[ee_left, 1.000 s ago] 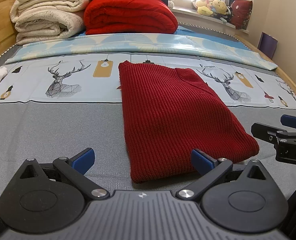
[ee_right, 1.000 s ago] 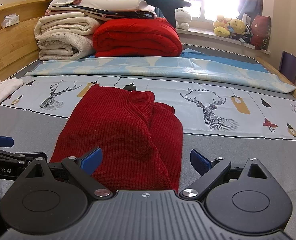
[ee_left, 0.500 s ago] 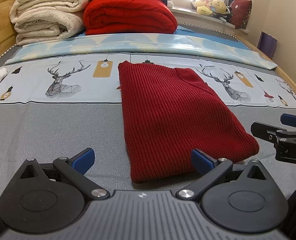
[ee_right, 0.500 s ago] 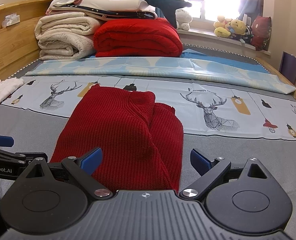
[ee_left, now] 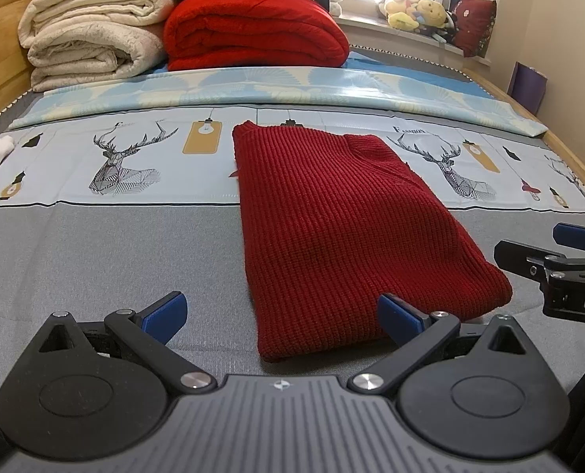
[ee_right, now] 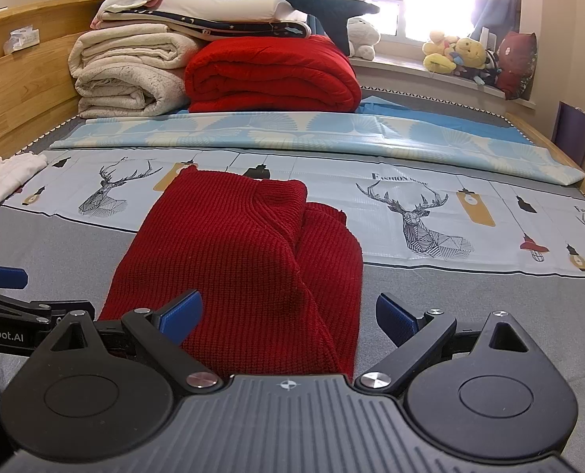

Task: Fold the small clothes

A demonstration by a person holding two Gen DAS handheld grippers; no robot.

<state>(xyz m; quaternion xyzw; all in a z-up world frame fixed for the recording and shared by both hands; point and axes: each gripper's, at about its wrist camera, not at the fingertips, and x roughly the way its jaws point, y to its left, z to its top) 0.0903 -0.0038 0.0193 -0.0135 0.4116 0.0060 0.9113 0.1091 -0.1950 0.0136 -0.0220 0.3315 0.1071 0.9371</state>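
Observation:
A dark red knit sweater point(ee_left: 343, 228) lies folded into a long strip on the bed, its near hem facing both grippers; it also shows in the right wrist view point(ee_right: 245, 260). My left gripper point(ee_left: 280, 313) is open and empty, just short of the hem's left corner. My right gripper point(ee_right: 288, 315) is open and empty, its left fingertip point(ee_right: 182, 311) over the sweater's near edge. The right gripper shows at the right edge of the left wrist view point(ee_left: 556, 260). The left gripper shows at the left edge of the right wrist view point(ee_right: 8, 295).
Folded cream blankets point(ee_right: 126, 71) and a red quilt point(ee_right: 272, 75) are stacked at the head of the bed. A white garment point(ee_right: 4, 177) lies at the left edge. Plush toys point(ee_right: 462, 55) sit on the windowsill. A wooden bed frame point(ee_right: 16, 79) runs along the left.

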